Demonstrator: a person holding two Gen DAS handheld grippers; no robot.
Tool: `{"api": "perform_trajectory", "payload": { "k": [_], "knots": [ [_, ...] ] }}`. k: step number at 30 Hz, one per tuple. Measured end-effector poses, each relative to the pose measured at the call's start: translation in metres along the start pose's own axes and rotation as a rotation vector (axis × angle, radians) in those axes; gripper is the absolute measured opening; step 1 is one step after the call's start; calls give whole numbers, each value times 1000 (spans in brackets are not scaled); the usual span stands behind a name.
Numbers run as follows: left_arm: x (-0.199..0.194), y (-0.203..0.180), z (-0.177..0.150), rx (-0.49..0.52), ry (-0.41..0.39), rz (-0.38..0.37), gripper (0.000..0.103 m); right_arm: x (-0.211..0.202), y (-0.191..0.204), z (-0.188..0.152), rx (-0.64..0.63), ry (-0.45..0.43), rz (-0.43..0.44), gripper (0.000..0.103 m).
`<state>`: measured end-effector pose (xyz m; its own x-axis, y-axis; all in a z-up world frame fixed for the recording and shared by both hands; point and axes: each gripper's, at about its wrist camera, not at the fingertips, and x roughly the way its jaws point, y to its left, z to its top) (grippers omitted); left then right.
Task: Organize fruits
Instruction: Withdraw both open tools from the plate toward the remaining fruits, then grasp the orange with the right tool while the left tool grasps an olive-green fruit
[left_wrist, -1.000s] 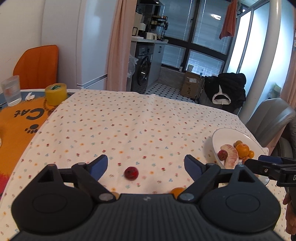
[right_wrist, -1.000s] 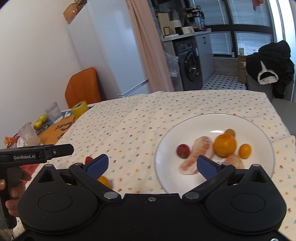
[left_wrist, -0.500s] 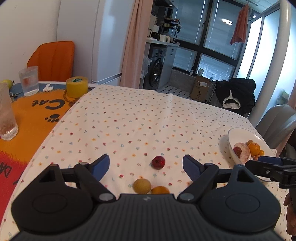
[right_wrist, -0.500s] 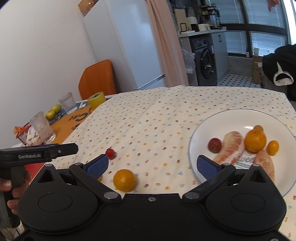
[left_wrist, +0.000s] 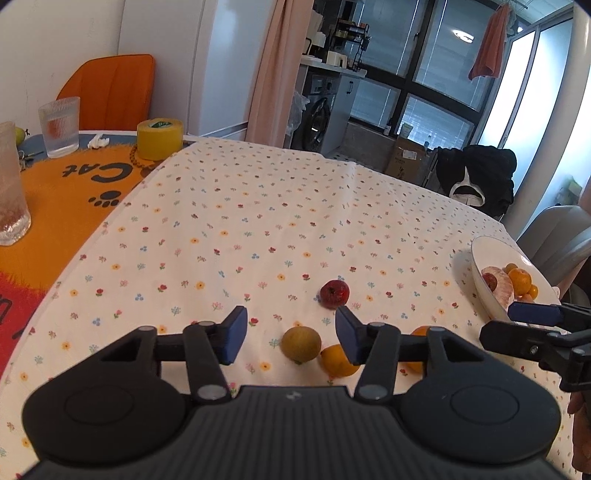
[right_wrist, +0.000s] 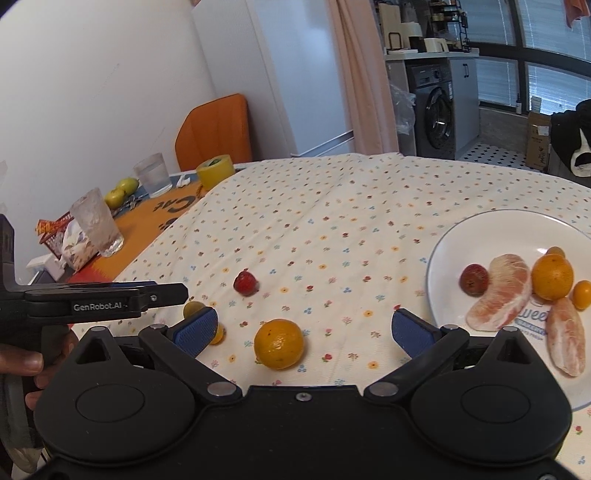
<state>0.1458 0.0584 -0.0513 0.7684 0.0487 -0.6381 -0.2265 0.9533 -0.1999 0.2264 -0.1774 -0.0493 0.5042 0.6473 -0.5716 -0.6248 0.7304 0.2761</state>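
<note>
Several loose fruits lie on the flowered tablecloth. A yellow-green fruit (left_wrist: 301, 344) sits between the fingers of my left gripper (left_wrist: 290, 339), which is open and not touching it. A small orange (left_wrist: 338, 360) is half hidden behind its right finger, and a red fruit (left_wrist: 334, 293) lies just beyond. My right gripper (right_wrist: 303, 328) is open wide over a bigger orange (right_wrist: 279, 343). To its right, the white plate (right_wrist: 443, 251) holds pomelo segments (right_wrist: 498, 295), an orange (right_wrist: 552, 277), a red fruit (right_wrist: 472, 278) and a small orange fruit. The left gripper (right_wrist: 181, 291) shows side-on.
On the orange cat mat (left_wrist: 74, 192) at the left stand two glasses (left_wrist: 61, 125), a yellow tape roll (left_wrist: 159, 138) and green apples (right_wrist: 122, 190). An orange chair (left_wrist: 110, 88) is behind the table and a grey chair (left_wrist: 557, 236) stands by the plate (left_wrist: 480, 258).
Both grippers drew back from the plate toward the loose fruits. The left gripper's fingers narrowed around the yellow-green fruit. The right view swung left from the plate to the bigger orange.
</note>
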Motion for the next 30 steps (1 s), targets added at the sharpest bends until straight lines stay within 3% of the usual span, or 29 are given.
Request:
{"api": "perform_trajectory", "payload": {
  "k": [8,19,22,24,30],
  "knots": [
    [10,4,-7,-9,30,-13,33,17,6,-5,-19,47,22,88],
    [17,-3,-12,14,41,-52,30,37,14,-11,-36,91,48,68],
    [18,-5,-13,17,37,-59,27,43,15,-12,-39,103,53,57],
    [19,-6,-12,14,40,-62,26,46,15,-13,-40,117,51,39],
    [21,-9,-13,19,53,-66,26,42,13,-14,-39,110,40,36]
  ]
}}
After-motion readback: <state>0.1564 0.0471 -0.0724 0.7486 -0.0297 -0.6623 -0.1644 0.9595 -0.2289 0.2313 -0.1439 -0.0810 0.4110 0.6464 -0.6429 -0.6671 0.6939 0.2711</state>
